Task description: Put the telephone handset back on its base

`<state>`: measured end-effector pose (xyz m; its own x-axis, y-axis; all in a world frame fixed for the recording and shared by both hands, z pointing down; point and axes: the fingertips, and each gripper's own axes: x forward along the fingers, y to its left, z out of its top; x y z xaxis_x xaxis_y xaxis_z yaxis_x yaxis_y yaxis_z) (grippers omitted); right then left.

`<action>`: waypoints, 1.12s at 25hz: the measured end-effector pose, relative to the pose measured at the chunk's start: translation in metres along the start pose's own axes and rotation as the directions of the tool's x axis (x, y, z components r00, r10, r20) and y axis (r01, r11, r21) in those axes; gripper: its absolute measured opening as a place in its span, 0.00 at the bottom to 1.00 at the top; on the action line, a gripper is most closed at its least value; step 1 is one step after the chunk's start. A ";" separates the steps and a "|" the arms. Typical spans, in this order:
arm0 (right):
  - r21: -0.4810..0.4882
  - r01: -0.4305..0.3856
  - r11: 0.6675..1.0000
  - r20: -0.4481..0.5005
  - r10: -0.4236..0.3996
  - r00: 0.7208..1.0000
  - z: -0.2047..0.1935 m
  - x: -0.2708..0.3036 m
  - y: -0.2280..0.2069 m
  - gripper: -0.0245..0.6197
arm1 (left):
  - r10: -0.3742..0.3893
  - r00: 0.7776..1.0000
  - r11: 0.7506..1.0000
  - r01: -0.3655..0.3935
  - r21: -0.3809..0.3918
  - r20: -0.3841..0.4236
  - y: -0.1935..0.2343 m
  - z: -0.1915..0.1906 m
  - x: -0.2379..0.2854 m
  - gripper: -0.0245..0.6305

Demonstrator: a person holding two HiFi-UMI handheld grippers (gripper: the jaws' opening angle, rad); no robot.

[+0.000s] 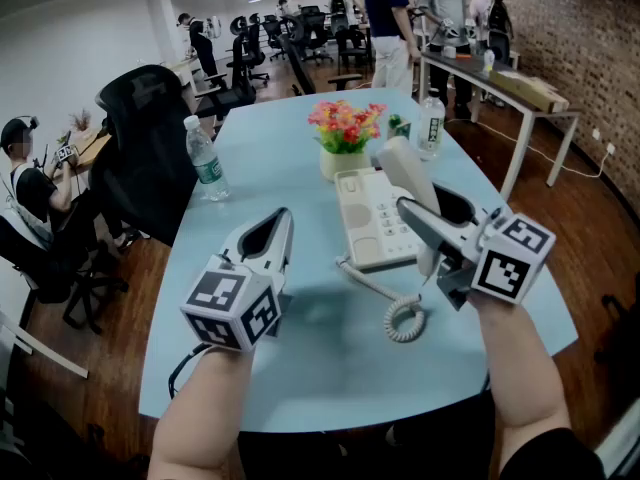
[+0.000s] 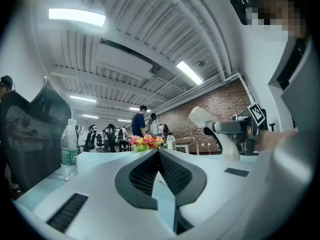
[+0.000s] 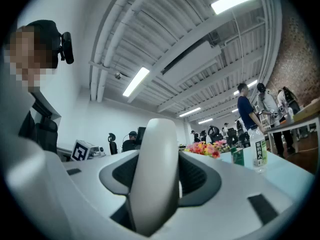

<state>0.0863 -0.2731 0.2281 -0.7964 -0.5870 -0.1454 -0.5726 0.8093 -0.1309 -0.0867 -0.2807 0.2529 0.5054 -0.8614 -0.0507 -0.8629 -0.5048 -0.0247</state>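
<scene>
Presently, we find the right gripper (image 1: 418, 218) clamped on the telephone handset (image 1: 404, 171), which is held tilted above the right edge of the base (image 1: 368, 218) and apparently clear of it. The coiled cord (image 1: 403, 318) trails onto the table (image 1: 300, 368). We note the left gripper (image 1: 281, 224) hovers left of the base, jaws pressed together, nothing between them.

Left forearm (image 1: 205, 418) and right forearm (image 1: 520, 368) bare, stretched forward side by side. Left gripper (image 1: 283, 223) level, jaws closed tip to tip, nothing between. Right gripper (image 1: 428, 213) jaws wide, clamped across handset (image 1: 404, 166), tilted upright.
</scene>
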 end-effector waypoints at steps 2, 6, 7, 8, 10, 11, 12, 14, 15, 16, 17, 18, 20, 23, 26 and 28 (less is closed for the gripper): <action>0.001 -0.004 1.000 0.000 0.004 1.000 0.000 0.000 0.001 0.41 | 0.003 1.000 1.000 -0.003 0.002 -0.004 0.001 -0.001 0.000 0.03; 0.002 -0.005 1.000 0.005 0.005 1.000 0.001 0.001 0.001 0.41 | 0.004 1.000 1.000 -0.004 0.004 -0.005 0.002 -0.001 0.000 0.03; 0.004 -0.006 1.000 0.007 0.006 1.000 0.002 0.000 0.001 0.41 | 0.004 1.000 1.000 -0.004 0.004 -0.005 0.002 -0.001 0.000 0.03; 0.006 -0.006 1.000 0.009 0.006 1.000 0.002 0.000 0.001 0.41 | 0.005 1.000 1.000 -0.005 0.003 -0.005 0.002 -0.001 0.000 0.03; 0.009 -0.006 1.000 0.013 0.006 1.000 0.003 -0.001 0.001 0.41 | 0.003 1.000 1.000 -0.003 0.004 -0.003 0.002 -0.001 0.000 0.03; 0.009 -0.005 1.000 0.016 0.005 1.000 0.004 -0.001 0.001 0.41 | 0.001 1.000 1.000 -0.001 0.005 -0.002 0.002 -0.001 0.000 0.03; 0.009 -0.005 1.000 0.019 0.005 1.000 0.004 -0.001 0.001 0.41 | 0.000 1.000 1.000 0.000 0.005 -0.001 0.001 -0.001 0.000 0.03; 0.008 -0.004 1.000 0.022 0.004 1.000 0.005 -0.001 0.001 0.41 | -0.002 1.000 1.000 0.002 0.006 0.002 0.001 0.000 0.000 0.03; 0.007 -0.004 1.000 0.022 0.004 1.000 0.005 -0.001 0.001 0.41 | -0.002 1.000 1.000 0.002 0.006 0.003 0.001 0.000 0.000 0.03; 0.006 -0.003 1.000 0.021 0.003 1.000 0.005 -0.001 0.001 0.41 | -0.002 1.000 1.000 0.002 0.006 0.004 0.001 0.000 0.000 0.03; 0.003 -0.002 1.000 0.020 0.002 1.000 0.005 -0.001 0.002 0.41 | -0.001 1.000 1.000 0.001 0.005 0.004 0.001 0.000 0.000 0.03; -0.003 0.000 1.000 0.019 0.000 1.000 0.006 0.000 0.002 0.40 | -0.001 1.000 1.000 0.001 0.005 0.004 0.002 0.000 0.000 0.03; 0.000 0.001 1.000 0.021 -0.001 1.000 0.007 0.000 0.002 0.41 | 0.003 1.000 1.000 -0.003 0.004 0.001 0.003 -0.001 0.000 0.03; 0.011 0.000 1.000 0.027 0.000 1.000 0.006 -0.002 0.000 0.41 | 0.005 1.000 1.000 -0.005 0.005 -0.003 0.003 -0.002 0.000 0.03; -0.010 0.010 1.000 0.029 -0.010 1.000 0.011 -0.001 0.002 0.41 | 0.005 1.000 1.000 -0.005 0.006 -0.002 0.003 -0.001 -0.001 0.03; -0.026 0.017 1.000 0.026 -0.016 1.000 0.015 0.000 0.004 0.41 | 0.005 1.000 1.000 -0.005 0.006 -0.001 0.003 -0.001 -0.001 0.03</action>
<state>0.0869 -0.2698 0.2132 -0.7817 -0.6003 -0.1692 -0.5907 0.7996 -0.1077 -0.0903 -0.2812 0.2536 0.5014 -0.8638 -0.0498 -0.8652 -0.5005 -0.0303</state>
